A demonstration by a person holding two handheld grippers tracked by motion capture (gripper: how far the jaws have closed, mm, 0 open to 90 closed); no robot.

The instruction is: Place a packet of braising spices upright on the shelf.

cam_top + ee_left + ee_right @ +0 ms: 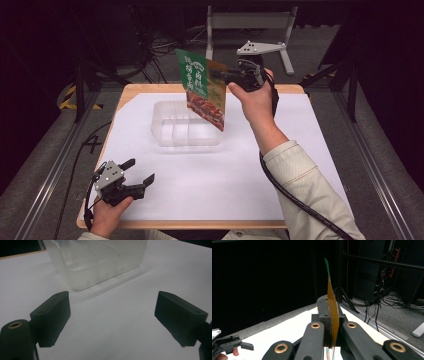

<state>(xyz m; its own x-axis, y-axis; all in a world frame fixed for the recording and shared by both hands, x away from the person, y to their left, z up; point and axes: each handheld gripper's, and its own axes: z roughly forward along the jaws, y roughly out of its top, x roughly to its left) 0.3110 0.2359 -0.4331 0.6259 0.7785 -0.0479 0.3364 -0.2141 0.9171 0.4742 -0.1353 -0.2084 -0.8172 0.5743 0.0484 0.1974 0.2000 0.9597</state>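
Two grippers, right gripper [223, 76] clamped on food pouch [202, 87] above clear divided tray [186, 130], left gripper [141, 173] spread wide, empty

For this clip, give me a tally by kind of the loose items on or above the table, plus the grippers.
Printed food pouch, held above the tray: 1
Clear divided plastic tray: 1
Handheld grippers, left gripper and right gripper: 2
Total: 4

Glossy printed foil on the pouch [202, 87], above a translucent, smooth plastic tray [175, 127]. Beneath the tray, matt white paper sheet [210, 175] over a pale wood table [135, 89] (edges only). Matt black plastic on the left gripper [137, 176].
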